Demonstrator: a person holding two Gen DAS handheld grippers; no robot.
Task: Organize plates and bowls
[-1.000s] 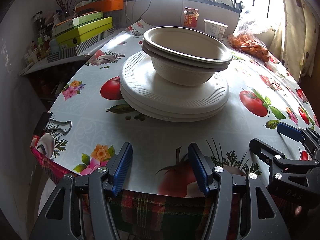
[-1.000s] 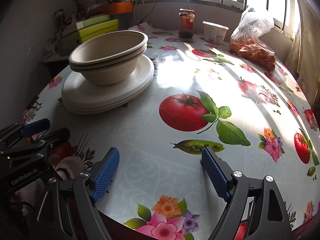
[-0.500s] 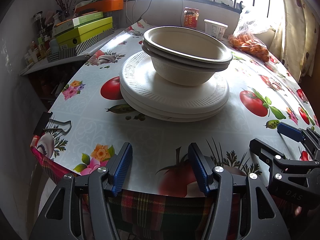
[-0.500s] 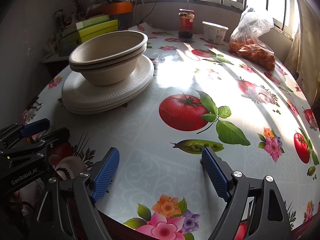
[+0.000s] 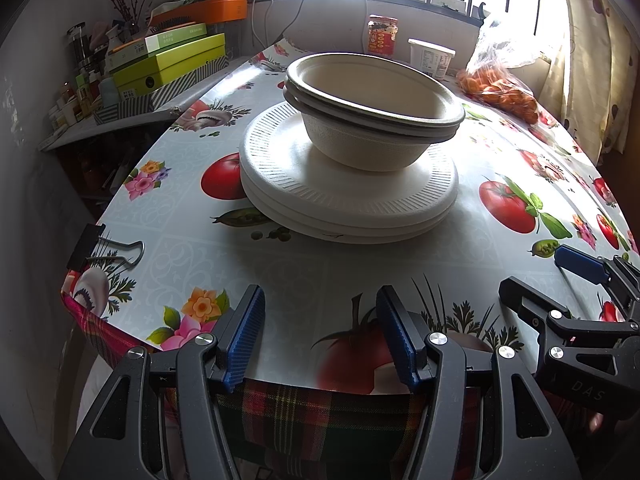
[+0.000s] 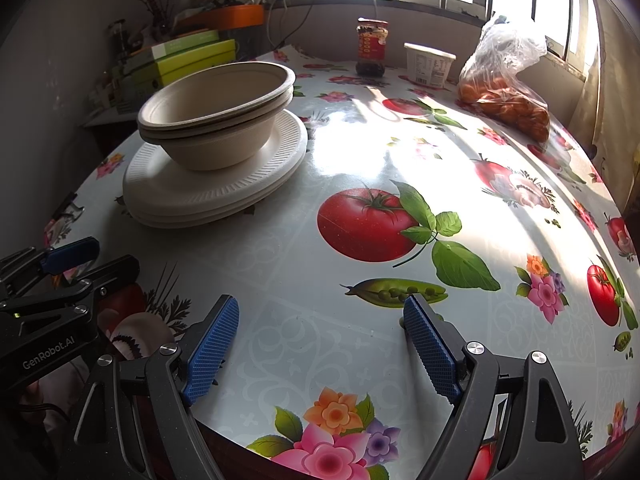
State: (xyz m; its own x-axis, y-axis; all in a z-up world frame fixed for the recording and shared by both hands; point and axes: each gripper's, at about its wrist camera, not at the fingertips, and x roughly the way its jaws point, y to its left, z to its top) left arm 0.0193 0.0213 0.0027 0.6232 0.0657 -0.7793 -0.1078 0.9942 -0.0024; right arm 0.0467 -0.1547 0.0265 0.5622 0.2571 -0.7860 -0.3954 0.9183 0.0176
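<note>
Left gripper (image 5: pixel 320 334) and right gripper (image 6: pixel 320 344) — both with jaws apart and nothing between them — hover side by side over the near edge of the counter (image 6: pixel 360 152). Ahead of the left gripper, two nested bowls (image 5: pixel 372 108) sit upright on a stack of white plates (image 5: pixel 348 200); a jar (image 6: pixel 372 52), a tub (image 6: pixel 430 64) and a bag (image 6: pixel 504 80) stand along the far edge.

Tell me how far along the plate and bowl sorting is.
Looks done: two nested beige paper bowls sit on stacked white foam plates. In hand: nothing; the left tool and right tool hang open near the table edge. No loose dishes remain in view.
</note>
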